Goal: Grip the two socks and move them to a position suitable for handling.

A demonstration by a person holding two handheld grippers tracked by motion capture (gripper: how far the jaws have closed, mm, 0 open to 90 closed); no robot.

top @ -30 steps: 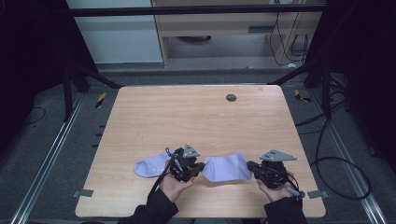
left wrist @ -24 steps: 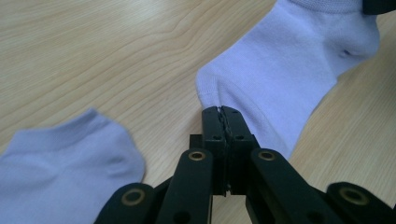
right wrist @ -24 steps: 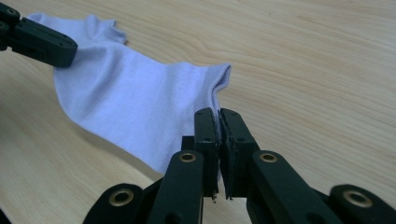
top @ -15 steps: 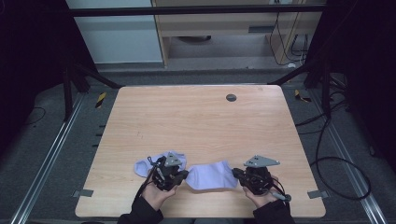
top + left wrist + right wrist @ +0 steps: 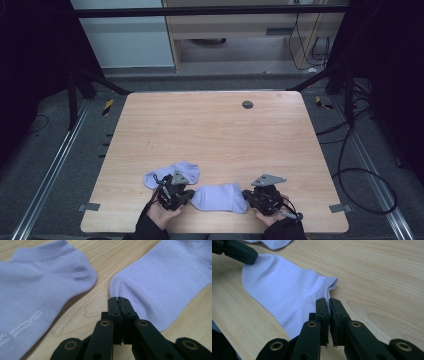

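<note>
**Both hand-held grippers pinch one lilac sock at the table's near edge**

A pale lilac ankle sock of soft knit lies flat on the light wooden table, stretched between the two tools. The left hand-held gripper has its black jaws closed on the rounded end of this sock; in the left gripper view a fold of the fabric is nipped right at the closed tips. The right hand-held gripper is closed on the opposite end, and the right gripper view shows its tips clamped on the ribbed cuff edge of the sock, with the left tool's black jaw resting on the sock's far end.

A second lilac ankle sock, with small white lettering printed on it, lies flat just beyond and to the outer side of the left hand-held gripper, close to the held sock but apart from it, a strip of bare wood between them.
</note>
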